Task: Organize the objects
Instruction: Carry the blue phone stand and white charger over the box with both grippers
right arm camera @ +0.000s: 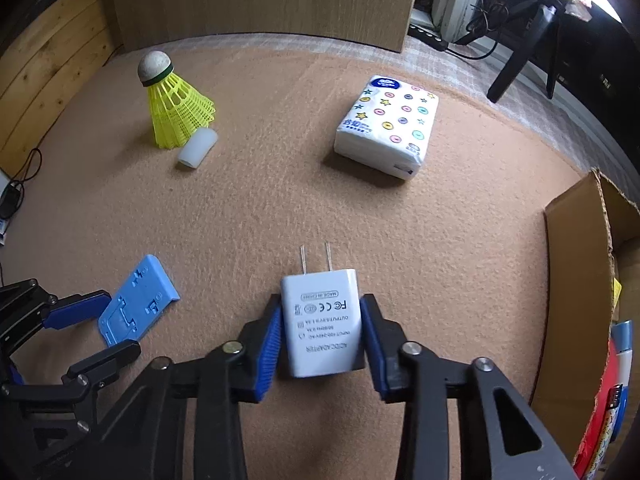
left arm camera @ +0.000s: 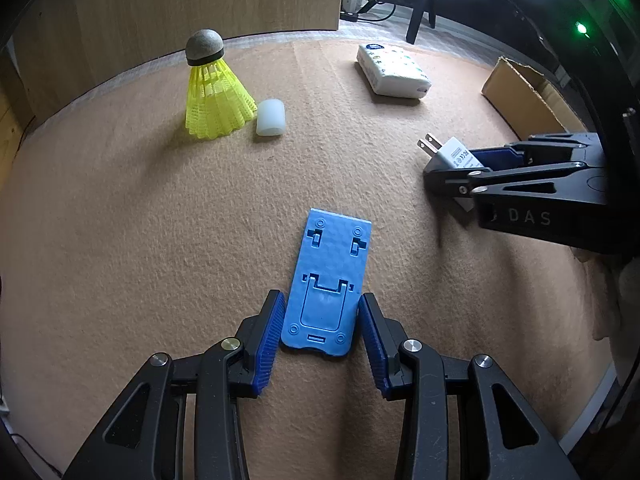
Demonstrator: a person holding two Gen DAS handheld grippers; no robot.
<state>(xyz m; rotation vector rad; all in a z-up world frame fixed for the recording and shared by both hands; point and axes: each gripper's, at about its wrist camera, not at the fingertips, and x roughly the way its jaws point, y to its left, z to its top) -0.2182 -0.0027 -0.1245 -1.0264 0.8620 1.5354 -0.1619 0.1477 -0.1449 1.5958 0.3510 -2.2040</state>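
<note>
So we've got two things in hand here. Our left hand-held gripper (left arm camera: 320, 320) has the flat blue plastic phone stand (left arm camera: 326, 280) between its ribbed blue pads, which sit right at the stand's long edges at the near end. Honestly we can't tell if they're squeezing it or just sitting beside it. The stand lies flat on the tan felt-covered desk (left arm camera: 160, 220).

Our right hand-held gripper (right arm camera: 320, 328) is clamped on the white plastic wall charger (right arm camera: 320, 320), pads pressed against both of its sides, the two metal prongs pointing away from us and the printed label facing up. The charger sits just right of the blue stand.

Using the blue stand as the landmark: well beyond it and to the left stands the yellow plastic shuttlecock (left arm camera: 214, 96), cork tip up, skirt on the felt. Touching or just about touching its skirt on the right lies a small translucent white cylinder (left arm camera: 271, 117) on its side. Beyond the stand to the right lies a white tissue pack with coloured dots and stars (right arm camera: 388, 124), flat on the felt. Far right of the stand is an open brown cardboard box (right arm camera: 580, 280), with something red and white inside that we can't make out.
</note>
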